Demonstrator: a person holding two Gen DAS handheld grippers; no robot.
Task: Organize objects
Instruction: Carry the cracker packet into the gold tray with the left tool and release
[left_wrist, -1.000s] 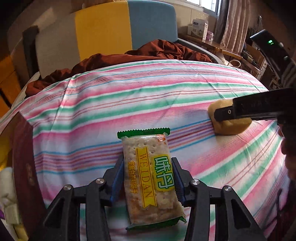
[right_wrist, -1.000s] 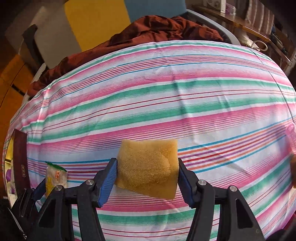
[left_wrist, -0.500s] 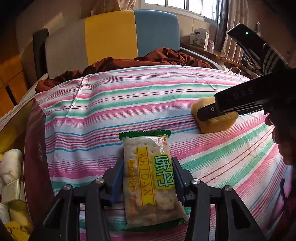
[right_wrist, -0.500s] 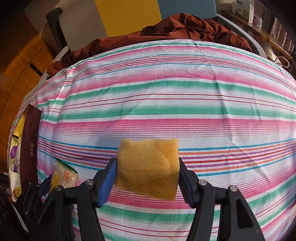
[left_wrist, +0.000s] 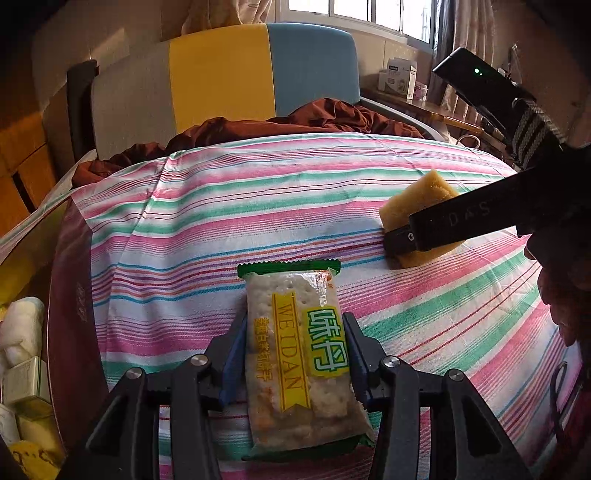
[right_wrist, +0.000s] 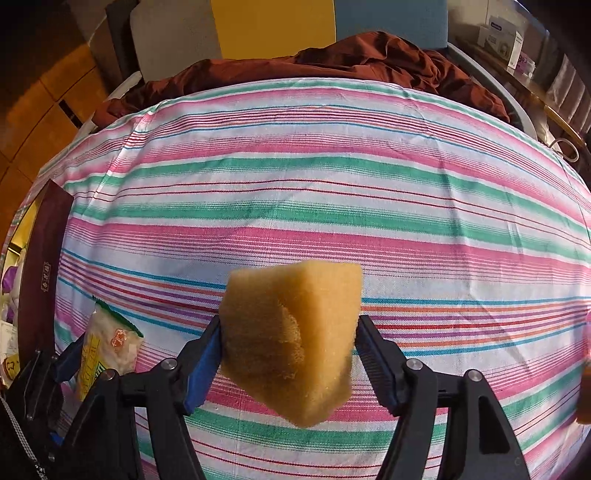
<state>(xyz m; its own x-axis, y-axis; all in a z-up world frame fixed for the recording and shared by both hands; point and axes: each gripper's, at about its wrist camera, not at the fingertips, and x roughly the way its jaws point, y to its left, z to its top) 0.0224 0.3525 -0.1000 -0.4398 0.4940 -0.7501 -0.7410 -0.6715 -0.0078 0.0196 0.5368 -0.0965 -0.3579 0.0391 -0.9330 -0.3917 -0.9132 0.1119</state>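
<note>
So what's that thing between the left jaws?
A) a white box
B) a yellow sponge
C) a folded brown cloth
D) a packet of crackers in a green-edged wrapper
D: the left gripper is clamped on a cracker packet with green ends and a yellow label, over the striped sheet.

Yellow sponge (right_wrist: 291, 343) on striped (pink, green) cloth (right_wrist: 332, 192)

black claw (left_wrist: 295, 362) arms, blue pads (left_wrist: 232, 363), silver screws (left_wrist: 198, 360), faint "das" lettering
</note>
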